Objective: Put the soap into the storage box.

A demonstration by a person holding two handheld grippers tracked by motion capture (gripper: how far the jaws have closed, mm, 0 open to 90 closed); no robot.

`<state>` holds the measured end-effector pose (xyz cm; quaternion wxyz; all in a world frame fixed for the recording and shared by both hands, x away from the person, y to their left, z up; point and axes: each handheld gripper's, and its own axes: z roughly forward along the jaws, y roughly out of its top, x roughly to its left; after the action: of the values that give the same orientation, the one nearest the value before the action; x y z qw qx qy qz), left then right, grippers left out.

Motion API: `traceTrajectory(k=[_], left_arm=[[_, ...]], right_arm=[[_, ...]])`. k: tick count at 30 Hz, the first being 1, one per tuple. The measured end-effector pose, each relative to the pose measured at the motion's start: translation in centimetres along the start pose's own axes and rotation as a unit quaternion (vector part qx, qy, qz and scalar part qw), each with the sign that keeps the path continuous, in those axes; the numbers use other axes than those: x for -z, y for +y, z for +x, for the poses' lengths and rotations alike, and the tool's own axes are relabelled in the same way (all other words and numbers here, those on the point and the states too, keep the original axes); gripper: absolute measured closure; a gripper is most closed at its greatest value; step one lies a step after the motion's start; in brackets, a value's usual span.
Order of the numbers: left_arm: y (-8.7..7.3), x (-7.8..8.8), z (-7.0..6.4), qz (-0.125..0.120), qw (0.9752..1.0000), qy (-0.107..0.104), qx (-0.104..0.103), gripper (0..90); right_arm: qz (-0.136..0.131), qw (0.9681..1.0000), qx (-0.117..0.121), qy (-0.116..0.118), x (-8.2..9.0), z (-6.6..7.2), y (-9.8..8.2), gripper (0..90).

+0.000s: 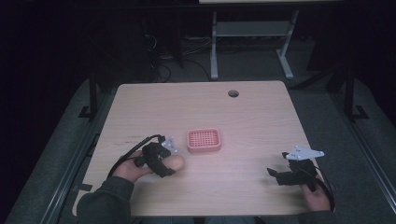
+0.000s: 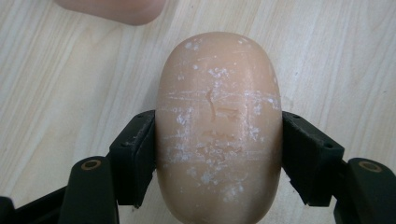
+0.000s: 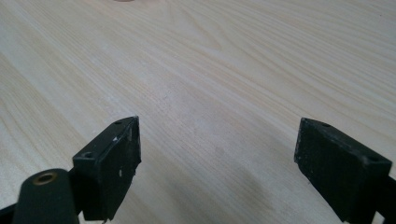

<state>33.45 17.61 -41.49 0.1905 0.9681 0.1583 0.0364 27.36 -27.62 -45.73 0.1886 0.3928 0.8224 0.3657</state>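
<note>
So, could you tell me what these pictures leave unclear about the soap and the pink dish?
- Soap bar, left gripper view: near end cut off by the bottom edge; underside hidden.
- Soap, high view: mostly covered by the left gripper.
- Pink dish, high view: too small to judge depth.

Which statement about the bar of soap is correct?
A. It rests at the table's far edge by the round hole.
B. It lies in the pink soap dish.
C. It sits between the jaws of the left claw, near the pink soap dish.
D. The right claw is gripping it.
C: the left gripper view shows the bar of soap pressed between both jaws of the left claw, while the pink soap dish stands apart.
</note>
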Motion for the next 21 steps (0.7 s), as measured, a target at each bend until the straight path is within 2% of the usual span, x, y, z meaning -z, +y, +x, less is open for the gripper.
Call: traceTrajectory(k=[16,21], left_arm=[[1.4,0.8,1.0,-0.011,0.9999,0.003,-0.005,32.6],[1.7,0.7,1.5,-0.014,0.9999,-0.005,-0.003,32.6]], right_arm=[[-0.001,1.0000,0.002,0.001,0.0,0.1,0.0,14.2],[-0.002,1.0000,0.001,0.002,0.0,0.0,0.0,14.1]])
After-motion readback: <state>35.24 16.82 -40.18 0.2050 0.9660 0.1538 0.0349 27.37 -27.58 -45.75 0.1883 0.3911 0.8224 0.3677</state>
